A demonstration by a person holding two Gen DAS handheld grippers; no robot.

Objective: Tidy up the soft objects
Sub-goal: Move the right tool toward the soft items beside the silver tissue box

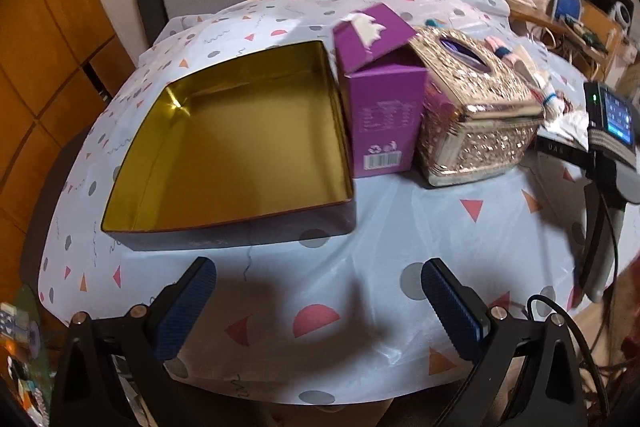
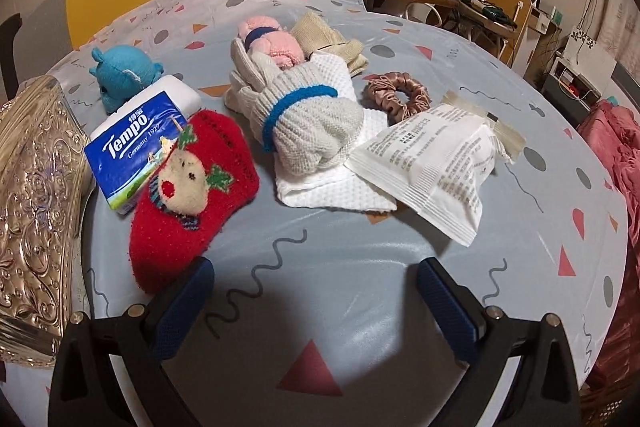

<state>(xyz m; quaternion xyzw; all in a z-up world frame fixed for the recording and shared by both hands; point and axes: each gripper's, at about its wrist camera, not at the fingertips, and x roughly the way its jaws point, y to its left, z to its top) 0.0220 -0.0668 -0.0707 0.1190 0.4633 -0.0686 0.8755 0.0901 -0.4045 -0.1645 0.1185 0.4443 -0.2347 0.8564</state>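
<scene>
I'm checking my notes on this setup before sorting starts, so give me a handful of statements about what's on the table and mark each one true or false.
1. The square tin with the gold inside holds nothing. True.
2. The right gripper is shut on the red sock. False: it is open and holds nothing; the sock lies flat on the table beside its left finger.
3. The purple carton stands between the tin and the gold tissue box. True.
4. The pink scrunchie lies inside the tin. False: it lies on the tablecloth beside the white packet.
5. The left gripper is open. True.
</scene>
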